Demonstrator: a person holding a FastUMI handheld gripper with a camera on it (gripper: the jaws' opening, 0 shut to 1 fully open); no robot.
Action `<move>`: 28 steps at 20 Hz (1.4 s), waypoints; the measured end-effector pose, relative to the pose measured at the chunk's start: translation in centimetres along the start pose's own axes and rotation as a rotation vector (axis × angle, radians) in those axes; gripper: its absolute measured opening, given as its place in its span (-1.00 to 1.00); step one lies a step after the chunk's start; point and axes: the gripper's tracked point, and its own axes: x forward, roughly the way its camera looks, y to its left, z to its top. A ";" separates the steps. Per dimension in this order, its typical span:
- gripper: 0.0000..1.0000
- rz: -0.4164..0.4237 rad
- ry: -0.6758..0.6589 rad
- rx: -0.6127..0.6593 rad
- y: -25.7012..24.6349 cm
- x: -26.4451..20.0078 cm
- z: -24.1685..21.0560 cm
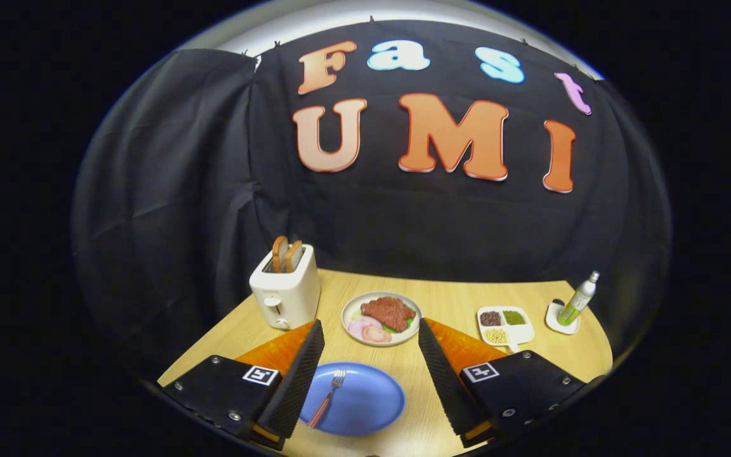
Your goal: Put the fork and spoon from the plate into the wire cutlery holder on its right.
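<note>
A blue plate (365, 400) lies on the wooden table between my two fingers, close below them. A fork (327, 397) with a reddish handle rests on the plate's left part, tines pointing away from me, next to my left finger (296, 374). My gripper (370, 333) hovers above the plate, open wide, with nothing held; its right finger (445, 374) stands past the plate's right rim.
Beyond the fingers sits a white plate of meat and ham (381, 317). A white toaster (285, 292) with two bread slices stands at the back left. A divided white dish of beans (504, 324) and a green-white bottle on a coaster (578, 298) are at the right.
</note>
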 end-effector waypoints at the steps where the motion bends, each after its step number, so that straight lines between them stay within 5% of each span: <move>1: 0.80 0.012 0.076 0.013 0.5 0.8 -1.6; 10: 0.80 0.081 0.671 0.062 4.9 5.4 -14.3; 16: 0.57 0.079 0.947 0.075 6.7 6.9 -20.0; 19: 0.26 0.058 0.998 0.071 7.2 7.9 -21.7; 25: -0.79 0.019 0.991 0.054 6.4 8.2 -22.6; 28: -0.89 0.047 0.975 0.111 6.3 7.6 -22.0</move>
